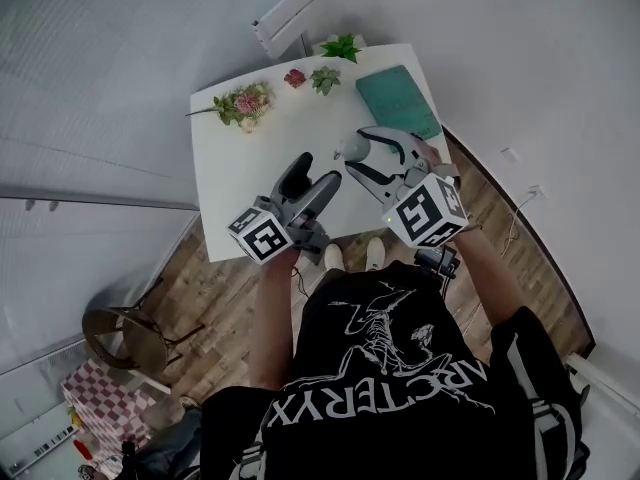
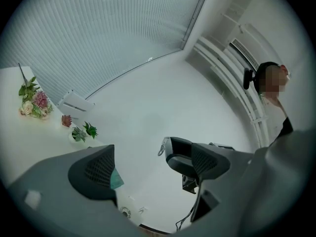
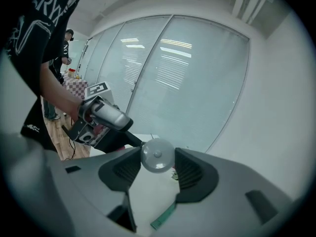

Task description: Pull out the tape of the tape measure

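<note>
Right claw (image 3: 157,169) grasps the round grey tape measure (image 3: 157,155); left claw (image 2: 150,164) is released and empty.
The case is gripped at its rim above the white tabletop (image 1: 240,178), probably to steady it so the left claw, near it, can take the tape end. It is a small smooth disc with a centre button; no tape shows drawn out.

Head view steeply down on white table (image 1: 250,168); gripper views close along own jaws, facing each other.
</note>
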A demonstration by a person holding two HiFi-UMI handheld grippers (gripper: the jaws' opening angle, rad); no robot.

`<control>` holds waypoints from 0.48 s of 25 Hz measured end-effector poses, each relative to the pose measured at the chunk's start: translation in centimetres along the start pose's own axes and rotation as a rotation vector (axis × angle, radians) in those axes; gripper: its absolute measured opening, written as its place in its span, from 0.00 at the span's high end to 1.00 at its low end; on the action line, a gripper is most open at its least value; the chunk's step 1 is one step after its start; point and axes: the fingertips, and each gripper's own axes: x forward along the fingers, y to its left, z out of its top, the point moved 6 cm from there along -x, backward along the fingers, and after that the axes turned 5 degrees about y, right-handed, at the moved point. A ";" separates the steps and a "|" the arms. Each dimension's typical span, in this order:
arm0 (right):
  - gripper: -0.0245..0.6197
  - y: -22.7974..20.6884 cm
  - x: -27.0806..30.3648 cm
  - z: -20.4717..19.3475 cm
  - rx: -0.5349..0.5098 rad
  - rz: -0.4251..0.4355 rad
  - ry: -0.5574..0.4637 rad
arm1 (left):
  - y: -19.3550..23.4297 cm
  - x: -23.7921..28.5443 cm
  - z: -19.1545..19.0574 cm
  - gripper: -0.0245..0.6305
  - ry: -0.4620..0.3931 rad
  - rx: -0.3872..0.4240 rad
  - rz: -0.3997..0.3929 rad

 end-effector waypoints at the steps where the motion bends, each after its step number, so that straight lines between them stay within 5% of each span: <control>1: 0.62 0.1 0.0 0.0 0.000 0.002 -0.001 | 0.0 0.1 0.0 0.24 0.000 -0.003 -0.011; 6: 0.62 0.5 0.0 0.4 -0.013 0.020 -0.001 | 0.0 0.4 0.2 0.28 0.013 0.011 -0.026; 10: 0.62 0.7 0.1 0.5 -0.025 0.026 0.005 | -0.1 0.6 0.2 0.62 0.054 0.053 -0.043; 12: 0.62 0.9 0.0 0.5 -0.030 0.027 0.008 | -0.3 0.8 0.0 0.67 0.076 0.070 -0.051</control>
